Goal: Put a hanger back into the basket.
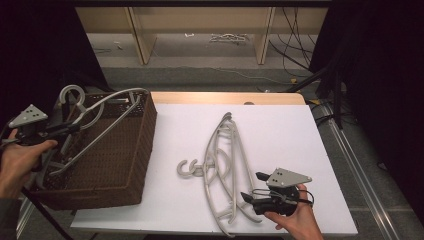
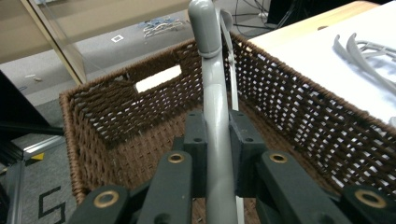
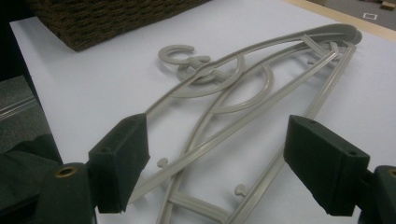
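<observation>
While the left gripper (image 1: 70,128) is clamped on a grey hanger (image 2: 215,126) held over the brown wicker basket (image 1: 132,165) at the left of the white surface (image 1: 280,130), the right gripper (image 3: 217,163) is spread wide, its jaws on either side of the hangers (image 1: 225,165) lying stacked on the surface, touching none.

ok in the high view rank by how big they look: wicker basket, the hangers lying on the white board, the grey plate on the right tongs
1. wicker basket, largest.
2. hangers on the white board, long but thin.
3. grey plate on the right tongs, smallest, though nearer the camera.
</observation>
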The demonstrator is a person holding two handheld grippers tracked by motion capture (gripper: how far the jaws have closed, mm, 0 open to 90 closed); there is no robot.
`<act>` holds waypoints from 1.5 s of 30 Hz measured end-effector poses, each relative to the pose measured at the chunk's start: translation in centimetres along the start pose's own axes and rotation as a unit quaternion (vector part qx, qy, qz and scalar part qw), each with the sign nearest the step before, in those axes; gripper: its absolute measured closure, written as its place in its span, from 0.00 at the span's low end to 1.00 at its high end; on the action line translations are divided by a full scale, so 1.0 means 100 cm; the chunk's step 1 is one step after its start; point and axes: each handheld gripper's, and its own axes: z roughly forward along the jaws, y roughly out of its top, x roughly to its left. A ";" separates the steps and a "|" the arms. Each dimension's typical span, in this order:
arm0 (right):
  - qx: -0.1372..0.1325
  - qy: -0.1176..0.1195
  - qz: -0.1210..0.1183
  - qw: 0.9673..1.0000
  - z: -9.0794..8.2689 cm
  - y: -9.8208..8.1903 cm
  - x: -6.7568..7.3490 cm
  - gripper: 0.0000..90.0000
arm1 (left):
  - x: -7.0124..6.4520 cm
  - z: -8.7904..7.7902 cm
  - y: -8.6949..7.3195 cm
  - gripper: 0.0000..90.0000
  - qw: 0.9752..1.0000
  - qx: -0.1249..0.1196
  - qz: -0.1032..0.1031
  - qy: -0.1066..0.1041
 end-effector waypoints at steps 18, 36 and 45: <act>0.002 -0.002 0.002 1.000 0.000 -0.001 -0.001 0.26 | -0.001 0.035 -0.022 0.88 0.995 0.096 0.024 -0.020; 0.002 -0.001 0.003 1.000 0.001 -0.001 0.000 0.26 | 0.018 0.046 -0.048 0.83 0.991 0.135 -0.001 -0.002; 0.001 -0.002 0.004 1.000 0.001 -0.001 0.000 0.26 | 0.007 0.027 -0.039 0.50 0.990 0.094 -0.094 0.054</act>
